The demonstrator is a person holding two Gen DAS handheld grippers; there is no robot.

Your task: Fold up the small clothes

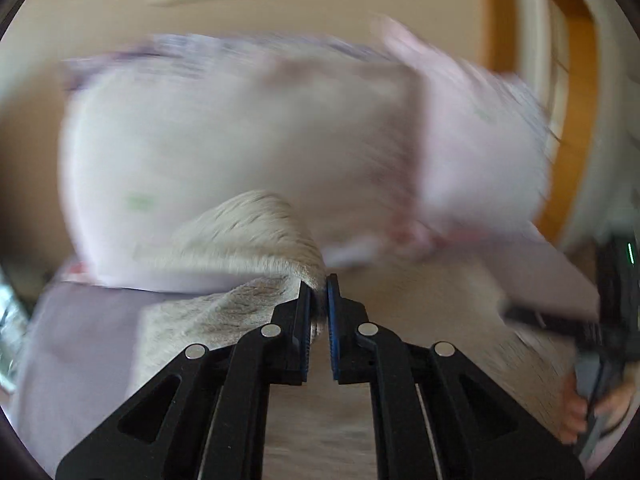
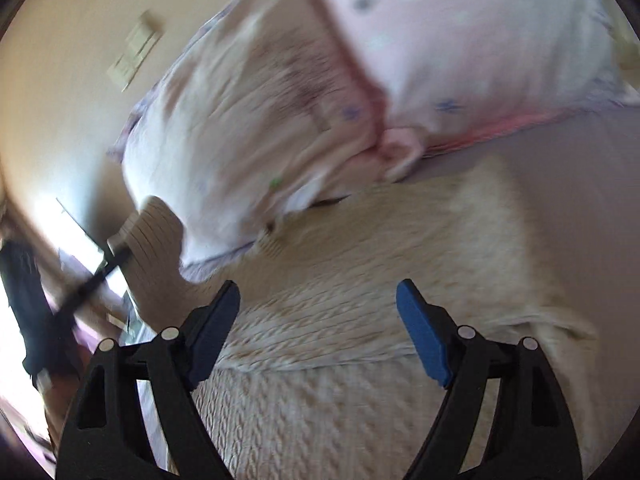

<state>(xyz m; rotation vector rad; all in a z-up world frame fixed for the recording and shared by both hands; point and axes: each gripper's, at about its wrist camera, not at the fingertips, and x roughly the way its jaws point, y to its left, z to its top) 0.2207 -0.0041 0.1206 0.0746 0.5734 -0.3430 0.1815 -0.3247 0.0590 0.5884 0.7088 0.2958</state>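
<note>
A cream cable-knit sweater [image 2: 340, 320] lies spread on a pale lilac bed sheet [image 2: 560, 184]. My left gripper [image 1: 319, 292] is shut on a fold of the sweater [image 1: 248, 232] and holds it lifted. In the right wrist view the left gripper [image 2: 108, 256] shows at the left, holding up a sleeve end [image 2: 156, 236]. My right gripper [image 2: 318, 300] is open and empty, just above the sweater body. It shows blurred at the right edge of the left wrist view [image 1: 560, 320].
Two pale pink pillows [image 1: 240, 128] with trim lie just behind the sweater, also seen in the right wrist view [image 2: 480, 40]. A beige wall with a switch plate [image 2: 134, 52] is behind. An orange wooden door frame [image 1: 576, 120] stands at the right.
</note>
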